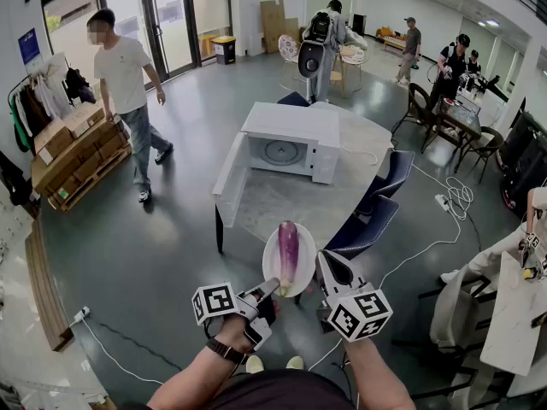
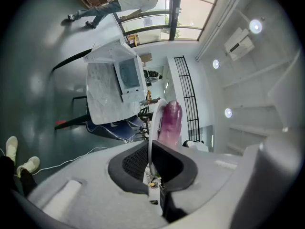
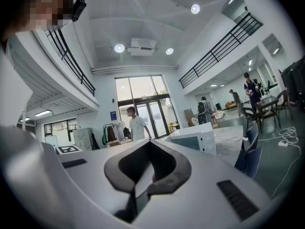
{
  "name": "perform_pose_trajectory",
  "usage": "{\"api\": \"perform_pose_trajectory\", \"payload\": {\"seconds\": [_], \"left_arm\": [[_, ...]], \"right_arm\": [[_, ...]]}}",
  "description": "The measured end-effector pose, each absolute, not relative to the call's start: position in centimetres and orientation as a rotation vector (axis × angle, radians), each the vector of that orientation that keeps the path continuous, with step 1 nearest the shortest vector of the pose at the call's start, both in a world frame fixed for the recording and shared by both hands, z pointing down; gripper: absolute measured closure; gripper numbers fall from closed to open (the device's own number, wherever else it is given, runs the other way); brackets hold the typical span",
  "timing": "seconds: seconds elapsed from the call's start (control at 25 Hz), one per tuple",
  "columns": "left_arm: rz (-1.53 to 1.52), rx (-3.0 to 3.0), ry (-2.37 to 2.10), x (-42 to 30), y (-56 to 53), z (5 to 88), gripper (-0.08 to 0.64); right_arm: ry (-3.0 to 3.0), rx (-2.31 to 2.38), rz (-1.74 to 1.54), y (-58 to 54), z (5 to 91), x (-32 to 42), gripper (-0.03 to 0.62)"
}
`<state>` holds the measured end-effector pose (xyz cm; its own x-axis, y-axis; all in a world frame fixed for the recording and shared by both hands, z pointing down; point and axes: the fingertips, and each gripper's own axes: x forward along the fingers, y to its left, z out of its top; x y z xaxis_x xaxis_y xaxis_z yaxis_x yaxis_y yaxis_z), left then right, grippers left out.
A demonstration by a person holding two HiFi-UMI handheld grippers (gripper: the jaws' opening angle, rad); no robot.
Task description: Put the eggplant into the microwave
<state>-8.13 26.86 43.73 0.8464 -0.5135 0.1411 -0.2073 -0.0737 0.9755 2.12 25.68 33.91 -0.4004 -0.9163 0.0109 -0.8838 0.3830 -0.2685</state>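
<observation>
Head view: we stand well back from the table [image 1: 282, 207], carrying a plate [image 1: 270, 261] out in front of us.
Eggplant [image 1: 288, 248]: it lies lengthwise on the plate, not yet in the microwave [image 1: 286, 139]. Carried this way, it escapes a direct pinch.
Left gripper [image 1: 272, 286]: clamped on the plate's near rim, with the thin edge between its jaws.
Right gripper [image 1: 325, 265]: it looks clamped on the rim at the far side, which we judge is meant to stop the plate tipping.
Microwave: it sits on the table with its door [image 1: 229, 178] swung wide and the cavity facing us.
Next: we judge the approach comes first, then loading.
</observation>
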Motion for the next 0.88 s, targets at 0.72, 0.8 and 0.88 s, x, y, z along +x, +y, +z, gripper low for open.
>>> {"api": "perform_pose_trajectory", "payload": {"seconds": [0.72,0.8,0.88], "left_arm": [[-0.261,1.642,-0.587,-8.1,28.4,44.4,0.54],[-0.261,1.64,-0.593,-7.9,28.3,44.5,0.54],[-0.264,1.64,-0.598,-7.6,28.1,44.7,0.54]], "right_arm": [[2.493,-1.577,-0.387,27.2,34.1,1.9,0.591],[2.49,-1.567,-0.385,27.2,34.0,2.0,0.591],[2.494,-1.56,-0.383,27.2,34.2,2.3,0.591]]}}
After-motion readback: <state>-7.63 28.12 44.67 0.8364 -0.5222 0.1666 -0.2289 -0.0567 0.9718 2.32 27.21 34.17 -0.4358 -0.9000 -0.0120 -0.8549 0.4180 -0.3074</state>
